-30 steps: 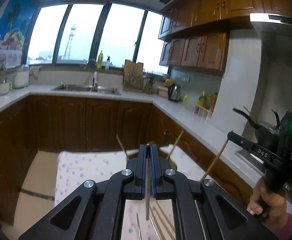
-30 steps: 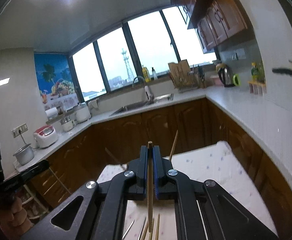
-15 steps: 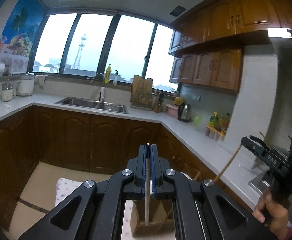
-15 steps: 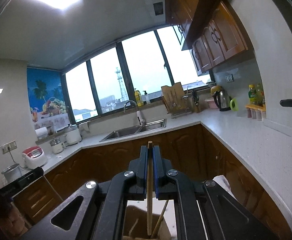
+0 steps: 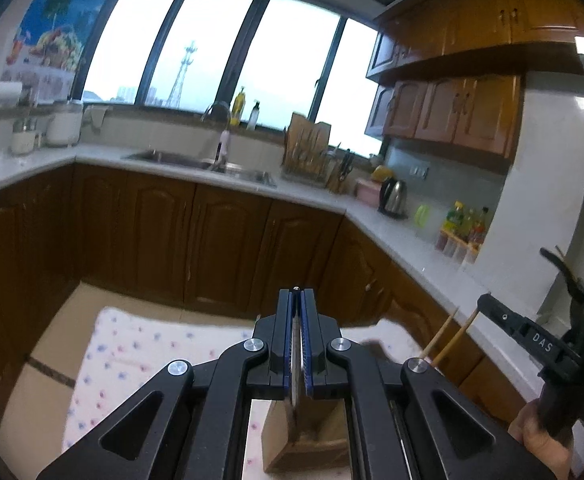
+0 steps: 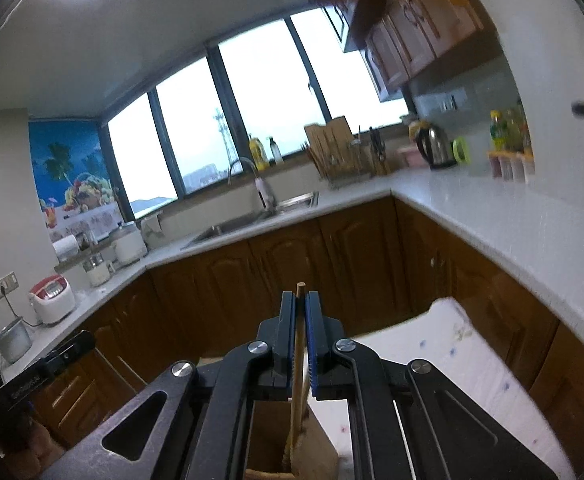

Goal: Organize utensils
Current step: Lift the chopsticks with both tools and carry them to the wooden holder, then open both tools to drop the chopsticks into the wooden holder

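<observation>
- The left gripper [image 5: 297, 304] is clamped on a thin flat silvery metal utensil [image 5: 295, 376], probably a knife, its lower end over a brown wooden holder box [image 5: 312, 436].
- That box stands on the tabletop's white flower-dotted cloth [image 5: 132, 352].
- The right gripper [image 6: 301, 308] is clamped on a slim wooden chopstick [image 6: 298, 364] reaching into the box.

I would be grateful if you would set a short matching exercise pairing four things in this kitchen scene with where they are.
Things:
1. wooden chopstick
2. metal utensil
3. kettle
4. wooden holder box

Places:
A. on the counter in the corner
B. on the flowered cloth, under the tongs
C. clamped in the right tongs
D. clamped in the left tongs

Pairs: 1-C, 2-D, 3-A, 4-B
</observation>
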